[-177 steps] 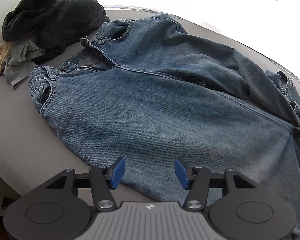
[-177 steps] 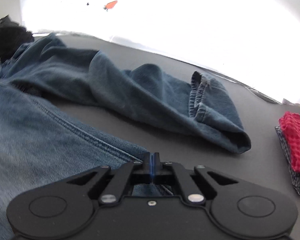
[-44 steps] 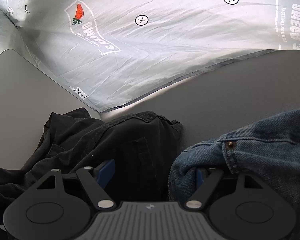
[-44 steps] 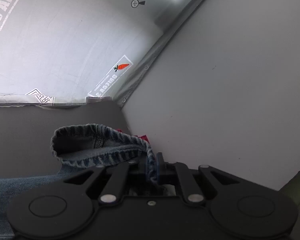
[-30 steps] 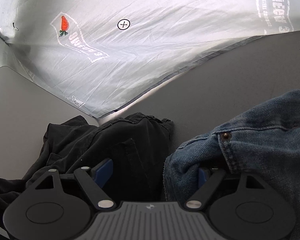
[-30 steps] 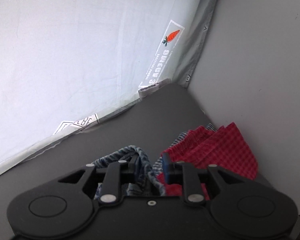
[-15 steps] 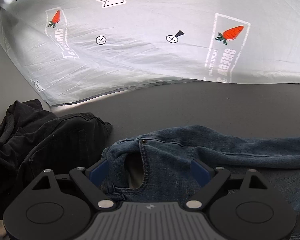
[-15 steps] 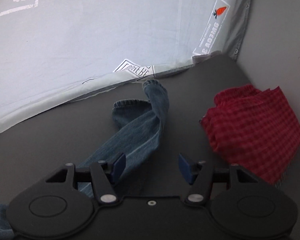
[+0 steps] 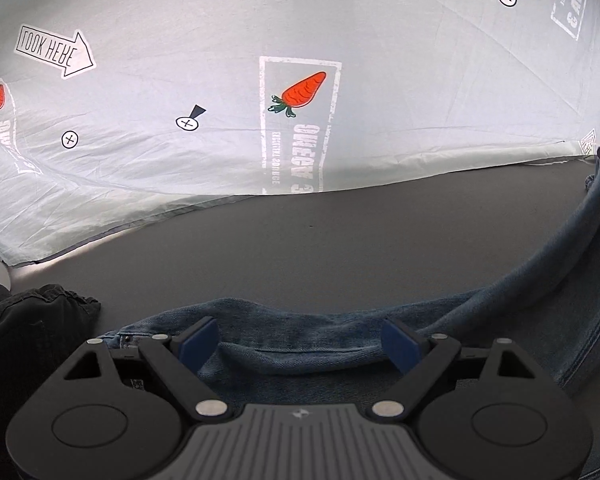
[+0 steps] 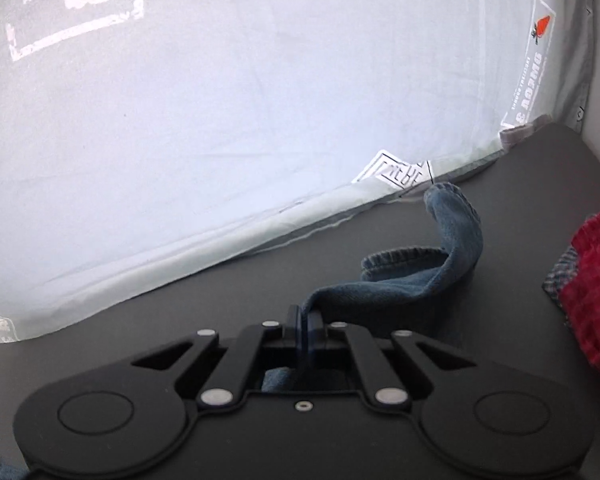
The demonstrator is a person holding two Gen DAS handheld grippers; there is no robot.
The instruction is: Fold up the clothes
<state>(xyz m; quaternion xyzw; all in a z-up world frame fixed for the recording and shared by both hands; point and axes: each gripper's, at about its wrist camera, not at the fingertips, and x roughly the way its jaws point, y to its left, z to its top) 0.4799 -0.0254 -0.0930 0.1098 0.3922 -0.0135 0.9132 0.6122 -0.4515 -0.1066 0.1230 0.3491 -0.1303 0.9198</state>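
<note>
**Denim re-gripped on the right, let go on the left**

Denim pinched in the right claw (image 10: 305, 330), snapped together on a jeans (image 9: 300, 350) leg after standing apart half a second ago. Left claw (image 9: 300, 340) spread wide, waistband released beneath it. Beyond, hems curled on the grey counter (image 9: 340, 240). Probably ready for straightening.

Jeans (image 9: 340, 344) were faded blue, the counter (image 9: 340, 248) dark grey, the backdrop (image 9: 260, 20) pale with orange carrots, a cloth (image 10: 592, 280) red-checked
</note>
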